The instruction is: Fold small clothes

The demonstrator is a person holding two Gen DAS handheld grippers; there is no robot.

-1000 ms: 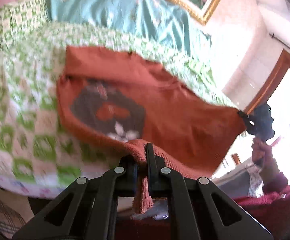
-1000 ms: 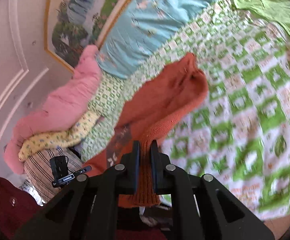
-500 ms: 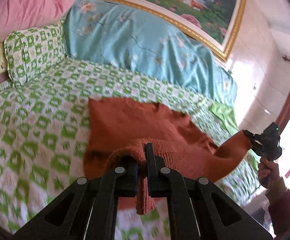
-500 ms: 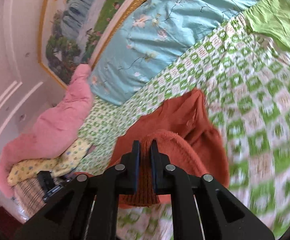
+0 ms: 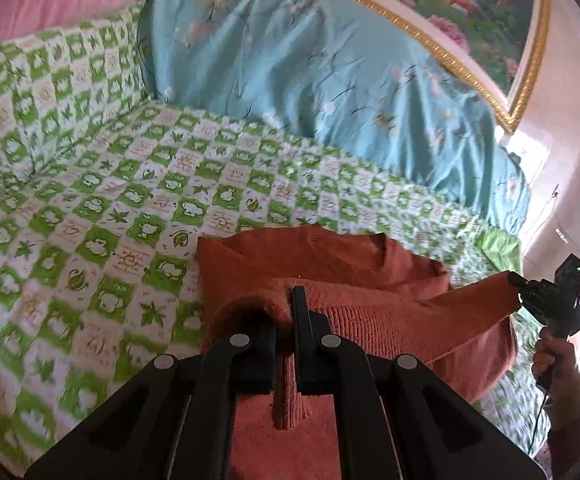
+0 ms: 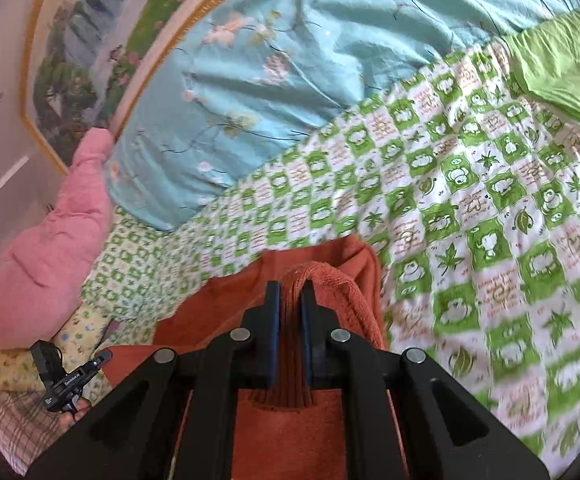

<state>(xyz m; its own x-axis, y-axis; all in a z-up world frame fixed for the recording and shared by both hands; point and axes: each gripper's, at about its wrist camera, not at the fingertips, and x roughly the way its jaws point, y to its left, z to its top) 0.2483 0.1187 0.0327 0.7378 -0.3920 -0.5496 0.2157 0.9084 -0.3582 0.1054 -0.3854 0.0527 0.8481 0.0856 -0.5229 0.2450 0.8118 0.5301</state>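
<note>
A small rust-orange knit sweater (image 5: 330,264) lies on the green-and-white checked bedspread (image 5: 109,208). My left gripper (image 5: 285,300) is shut on a ribbed edge of the sweater, folded over toward its far part. My right gripper (image 6: 290,292) is shut on the other corner of the same edge; the sweater (image 6: 342,292) drapes over its fingers. In the left wrist view the right gripper (image 5: 522,284) shows at the right, pinching the stretched edge. In the right wrist view the left gripper (image 6: 101,358) shows at the lower left.
A turquoise flowered quilt (image 5: 310,60) lies along the wall under a gold-framed picture (image 5: 470,20). A checked pillow (image 5: 49,92) and pink bedding (image 6: 37,248) lie at the head end. A plain green cloth (image 6: 562,64) lies at the far right.
Both grippers carried the sweater's lower edge forward over its upper part. The printed front, seen a second ago, is now folded under and hidden.
</note>
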